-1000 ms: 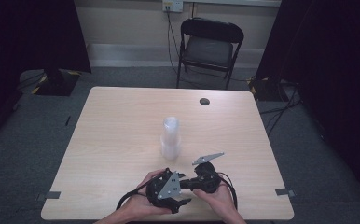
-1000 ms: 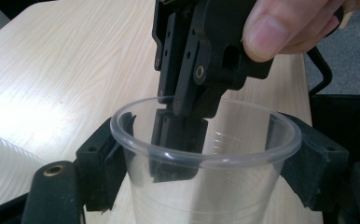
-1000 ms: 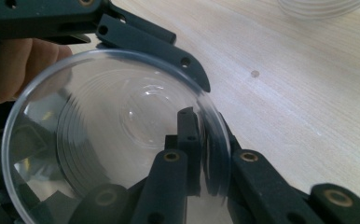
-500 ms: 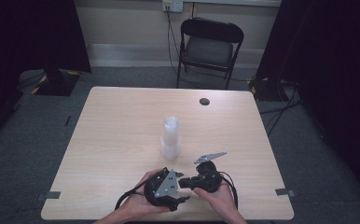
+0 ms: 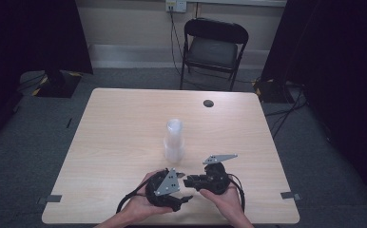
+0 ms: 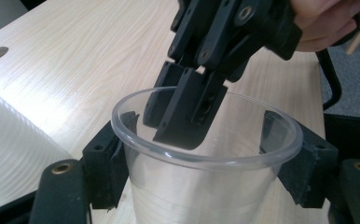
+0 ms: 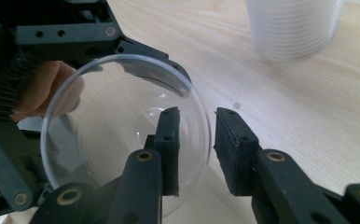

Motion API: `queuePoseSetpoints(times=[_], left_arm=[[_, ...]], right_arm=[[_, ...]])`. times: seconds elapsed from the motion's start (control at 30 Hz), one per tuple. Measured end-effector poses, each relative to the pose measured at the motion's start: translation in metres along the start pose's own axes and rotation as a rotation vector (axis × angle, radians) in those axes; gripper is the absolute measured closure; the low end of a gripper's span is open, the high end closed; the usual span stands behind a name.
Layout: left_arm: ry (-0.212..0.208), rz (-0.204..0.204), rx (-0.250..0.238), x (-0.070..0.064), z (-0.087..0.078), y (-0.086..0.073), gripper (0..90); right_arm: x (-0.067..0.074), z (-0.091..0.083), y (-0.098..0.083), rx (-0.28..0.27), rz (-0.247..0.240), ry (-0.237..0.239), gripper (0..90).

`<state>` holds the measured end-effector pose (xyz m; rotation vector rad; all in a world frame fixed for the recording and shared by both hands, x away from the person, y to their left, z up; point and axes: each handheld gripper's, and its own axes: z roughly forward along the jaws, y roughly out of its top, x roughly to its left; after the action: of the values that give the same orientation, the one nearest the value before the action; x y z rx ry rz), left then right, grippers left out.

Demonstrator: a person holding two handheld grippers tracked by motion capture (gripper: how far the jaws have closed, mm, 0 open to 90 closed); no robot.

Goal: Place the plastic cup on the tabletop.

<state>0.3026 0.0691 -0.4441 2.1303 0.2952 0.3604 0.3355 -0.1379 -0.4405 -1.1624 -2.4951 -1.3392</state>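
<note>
Clear plastic cup [image 6: 206,154]: one, empty, held above the bench's near edge, a little right of its middle. The left gripper [image 6: 206,158] has a jaw pressed against each outer side of the cup below the rim, pinching it.

Right gripper [image 7: 197,135]: one jaw reaches inside the cup's mouth, the other sits outside, with the rim wall passing between them. Its jaws have just been opening; they stand apart with a gap at the wall and do not press it.

Stack of clear cups [image 5: 173,139]: one stack, standing upright near the middle of the bench [image 5: 124,123], well apart from both grippers; the number of cups in it cannot be told.

Hands: two, coming in over the near edge, the left hand [image 5: 139,206] cradling its gripper from below, the right hand [image 5: 224,199] gripping the other, the two tools pointed at each other and meeting at the cup.

Round dark hole [image 5: 208,103]: one, near the far edge of the bench.

Folding chair [image 5: 212,47]: one, beyond the far edge.
</note>
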Motion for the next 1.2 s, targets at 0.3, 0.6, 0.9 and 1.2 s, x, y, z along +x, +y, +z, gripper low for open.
queuePoseSetpoints(times=[0.3, 0.6, 0.9, 1.2], left_arm=[[0.022, -0.040, 0.008, 0.005, -0.002, -0.003, 28.1], [0.036, -0.083, -0.008, 0.011, -0.005, -0.007, 28.2], [0.046, -0.134, -0.014, 0.019, -0.013, -0.011, 28.2], [0.071, -0.226, -0.045, 0.034, -0.017, -0.013, 28.7]], right_arm=[[0.000, -0.007, -0.001, -0.061, -0.022, -0.023, 69.7], [-0.003, -0.013, 0.000, -0.102, -0.026, -0.036, 69.7], [-0.006, -0.019, 0.002, -0.135, -0.020, -0.029, 68.1], [-0.012, -0.024, 0.003, -0.159, -0.010, -0.034, 67.7]])
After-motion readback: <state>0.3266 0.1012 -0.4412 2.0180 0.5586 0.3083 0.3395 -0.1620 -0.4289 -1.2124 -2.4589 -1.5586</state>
